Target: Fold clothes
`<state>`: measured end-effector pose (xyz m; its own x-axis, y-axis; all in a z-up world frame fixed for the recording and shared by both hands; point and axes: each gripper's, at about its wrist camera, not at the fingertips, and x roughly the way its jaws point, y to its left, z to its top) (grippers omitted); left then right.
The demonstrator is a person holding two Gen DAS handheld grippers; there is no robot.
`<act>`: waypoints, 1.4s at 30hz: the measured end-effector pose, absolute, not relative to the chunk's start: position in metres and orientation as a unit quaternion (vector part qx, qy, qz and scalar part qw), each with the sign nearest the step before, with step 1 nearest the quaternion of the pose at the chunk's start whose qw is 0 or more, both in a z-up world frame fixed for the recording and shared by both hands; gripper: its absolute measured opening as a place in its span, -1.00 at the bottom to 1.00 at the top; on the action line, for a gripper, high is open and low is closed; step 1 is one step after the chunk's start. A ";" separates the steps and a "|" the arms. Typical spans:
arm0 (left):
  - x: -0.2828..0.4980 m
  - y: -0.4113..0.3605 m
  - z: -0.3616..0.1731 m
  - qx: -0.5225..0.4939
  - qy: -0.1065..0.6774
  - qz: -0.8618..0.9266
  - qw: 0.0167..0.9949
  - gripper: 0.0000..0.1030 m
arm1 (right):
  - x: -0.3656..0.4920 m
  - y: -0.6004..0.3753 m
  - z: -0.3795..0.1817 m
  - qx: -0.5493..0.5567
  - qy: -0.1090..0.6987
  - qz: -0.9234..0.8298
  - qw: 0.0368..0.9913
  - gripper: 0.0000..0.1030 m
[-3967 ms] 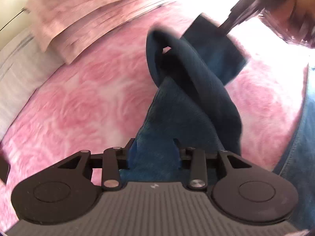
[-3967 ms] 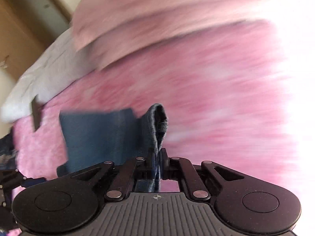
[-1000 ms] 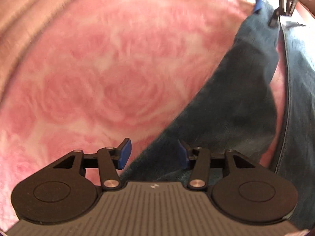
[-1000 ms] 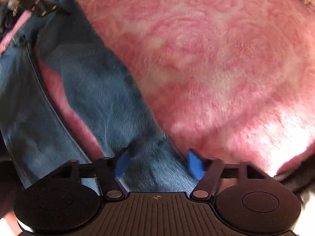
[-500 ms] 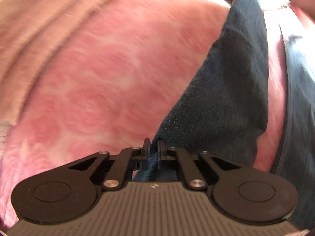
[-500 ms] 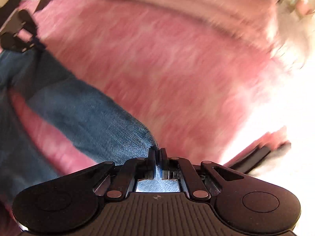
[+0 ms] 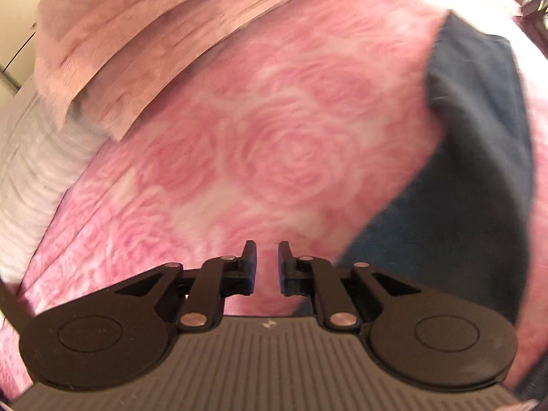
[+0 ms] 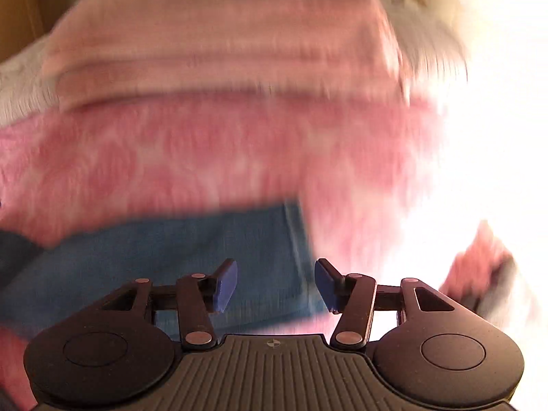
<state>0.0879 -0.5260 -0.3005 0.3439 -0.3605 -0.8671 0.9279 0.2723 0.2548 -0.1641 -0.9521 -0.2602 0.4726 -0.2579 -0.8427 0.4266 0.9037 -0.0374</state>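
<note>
Blue jeans [image 7: 479,157] lie on the pink rose-patterned blanket [image 7: 274,157], to the right of my left gripper [image 7: 267,263]. That gripper is open a little and holds nothing, with only blanket between its pads. In the right wrist view, which is blurred, the jeans [image 8: 171,253] lie just ahead of and below my right gripper [image 8: 275,282]. It is wide open and empty, its blue pads [image 8: 226,284] above the denim's right edge.
A folded pale pink blanket [image 7: 154,27] lies at the far side of the bed, also in the right wrist view [image 8: 222,51]. Grey-white bedding [image 7: 30,157] lies at the left. Strong glare whitens the right of the right wrist view.
Both grippers were shut on the jeans half a second ago. Both have let go and opened, and the denim now lies on the blanket. The left gripper has shifted left, off the jeans.
</note>
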 end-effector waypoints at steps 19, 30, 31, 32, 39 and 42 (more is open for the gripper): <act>-0.041 -0.503 -0.321 0.434 0.303 -0.566 0.633 -0.39 | -0.201 -1.032 -0.305 0.354 0.389 -0.318 0.789 -0.83; 0.012 -0.521 -0.346 0.443 0.350 -0.507 0.651 -0.24 | -0.294 -0.957 -0.252 0.171 0.426 -0.412 0.787 -0.83; 0.018 -0.521 -0.351 0.447 0.353 -0.499 0.653 -0.23 | -0.296 -0.955 -0.257 0.170 0.430 -0.414 0.784 -0.83; 0.024 -0.521 -0.354 0.449 0.356 -0.494 0.654 -0.18 | -0.296 -0.954 -0.259 0.172 0.433 -0.415 0.781 -0.83; 0.060 -0.503 -0.339 0.429 0.368 -0.459 0.686 -0.19 | -0.287 -0.927 -0.241 0.123 0.418 -0.410 0.801 0.10; 0.074 -0.479 -0.321 0.416 0.373 -0.434 0.707 -0.19 | -0.284 -0.896 -0.232 0.104 0.420 -0.390 0.813 0.10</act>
<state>0.0735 -0.4788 -0.3214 0.3466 -0.3036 -0.8875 0.9231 0.2784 0.2653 -0.2838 -0.8958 -0.2324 0.3427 -0.5461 -0.7644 0.7216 0.6741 -0.1581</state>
